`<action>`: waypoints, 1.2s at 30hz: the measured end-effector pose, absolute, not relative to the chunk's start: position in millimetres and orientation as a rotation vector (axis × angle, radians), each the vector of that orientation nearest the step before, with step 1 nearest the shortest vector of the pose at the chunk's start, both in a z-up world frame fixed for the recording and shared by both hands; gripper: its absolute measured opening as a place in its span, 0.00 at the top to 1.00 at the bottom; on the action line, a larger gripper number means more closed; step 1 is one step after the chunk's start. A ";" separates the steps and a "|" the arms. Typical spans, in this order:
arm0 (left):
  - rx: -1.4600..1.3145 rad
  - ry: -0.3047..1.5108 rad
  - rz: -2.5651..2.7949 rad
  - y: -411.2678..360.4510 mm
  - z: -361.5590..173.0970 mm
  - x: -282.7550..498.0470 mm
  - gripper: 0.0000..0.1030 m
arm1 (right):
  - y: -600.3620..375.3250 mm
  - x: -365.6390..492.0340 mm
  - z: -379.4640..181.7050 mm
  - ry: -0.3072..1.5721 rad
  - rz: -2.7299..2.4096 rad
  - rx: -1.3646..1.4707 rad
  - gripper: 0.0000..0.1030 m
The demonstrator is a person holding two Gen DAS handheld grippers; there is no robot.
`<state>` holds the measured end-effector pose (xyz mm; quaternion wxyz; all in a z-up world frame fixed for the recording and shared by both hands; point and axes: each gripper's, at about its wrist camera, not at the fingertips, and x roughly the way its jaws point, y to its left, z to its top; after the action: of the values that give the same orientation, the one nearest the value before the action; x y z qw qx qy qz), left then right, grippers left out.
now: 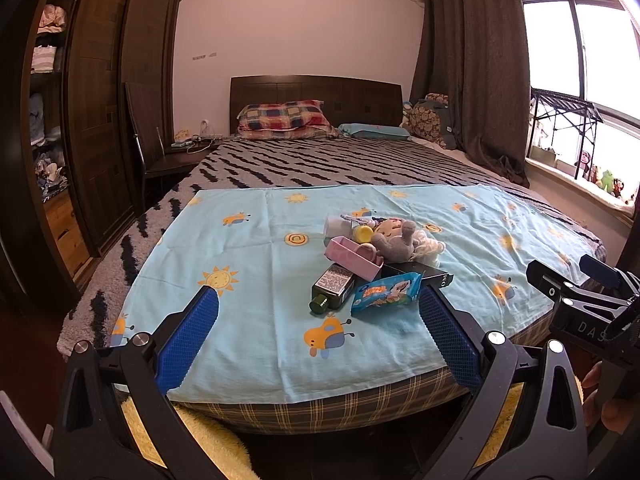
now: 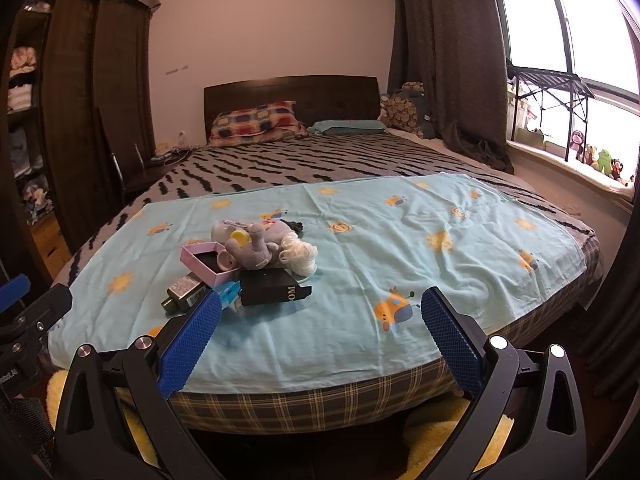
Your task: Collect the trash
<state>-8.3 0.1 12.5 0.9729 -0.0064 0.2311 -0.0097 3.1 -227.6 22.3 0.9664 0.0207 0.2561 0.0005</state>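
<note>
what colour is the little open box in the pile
Pink; the open box shows best in the right wrist view.

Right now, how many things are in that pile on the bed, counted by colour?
Pink: 1, the open pink box
Green: 1, the dark green bottle
Black: 1, the black box
Blue: 1, the blue snack packet
Grey: 1, the grey plush toy
Yellow: 1, the yellow cap
White: 1, the white yarn bundle
Total: 7 that I can make out; others may be hidden.
</note>
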 end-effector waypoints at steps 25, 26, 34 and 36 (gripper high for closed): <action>-0.017 0.454 -0.018 1.3 16.1 -7.7 0.08 | -224.5 2.7 26.9 0.507 0.014 0.047 0.03; -0.016 0.453 -0.018 1.3 16.6 -7.0 0.08 | -224.1 2.9 27.2 0.506 0.015 0.047 0.03; -0.016 0.452 -0.017 1.7 16.7 -7.1 0.08 | -224.4 2.6 28.1 0.504 0.017 0.049 0.03; -0.017 0.451 -0.016 2.0 17.6 -6.5 0.08 | -223.8 2.9 28.2 0.505 0.019 0.048 0.03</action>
<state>-6.5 2.0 17.6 0.9746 -0.0085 0.2235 -0.0080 2.9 -223.8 28.2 0.9679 0.0236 0.2499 0.0095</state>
